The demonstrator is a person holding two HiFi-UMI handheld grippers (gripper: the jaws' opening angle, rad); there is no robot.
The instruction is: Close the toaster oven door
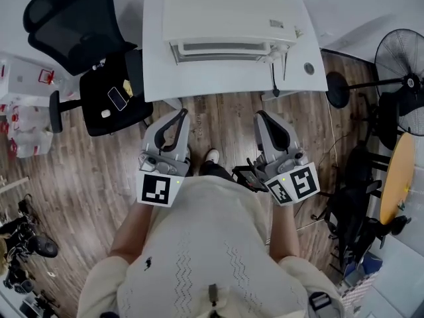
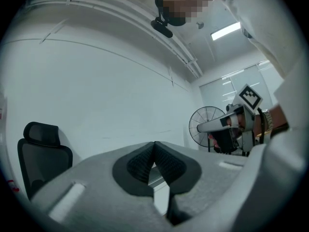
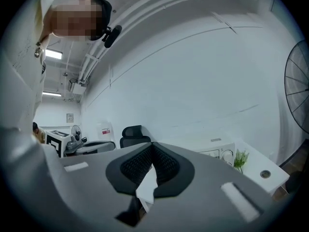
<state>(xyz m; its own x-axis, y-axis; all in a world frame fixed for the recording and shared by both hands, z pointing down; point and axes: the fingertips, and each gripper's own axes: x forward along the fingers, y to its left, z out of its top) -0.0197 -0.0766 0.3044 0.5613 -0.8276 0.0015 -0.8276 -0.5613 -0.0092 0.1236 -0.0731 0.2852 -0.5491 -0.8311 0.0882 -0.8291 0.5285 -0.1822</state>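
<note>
Sitting toward the back of a white bench (image 1: 159, 71), the toaster oven (image 1: 232, 15) is facing the person, its door (image 1: 222, 50) showing from above as a pale band with a long handle across the front. From this steep angle the door is looking raised against the cabinet rather than hanging down, though whether it is fully seated cannot be told. Both tools are hanging well short of it, close to the person's body over the floor. The left gripper (image 1: 180, 116) is pointing level toward the bench with its fingers (image 2: 145, 163) pressed together on nothing. The right gripper (image 1: 262, 118) is doing the same, its ribbed fingers (image 3: 164, 163) meeting at the tips and empty. If the door is needing a last push, closed fingers are likely serving best as a blunt pusher. That means pressing squarely on the middle of the handle and driving it straight in until the door is lying flush, with the other gripper staying clear of the hinge line. An off-centre push is risking a skewed door or a shifted oven. Near the oven's right end a small green plant (image 3: 240, 159) is standing on the bench, and a dark cable (image 1: 275, 85) is trailing over the bench edge. A black office chair (image 1: 99, 78) is standing to the left on the wood floor (image 1: 86, 171). A standing fan (image 1: 404, 71) and a round yellow table (image 1: 396, 177) are occupying the right side of the room.
</note>
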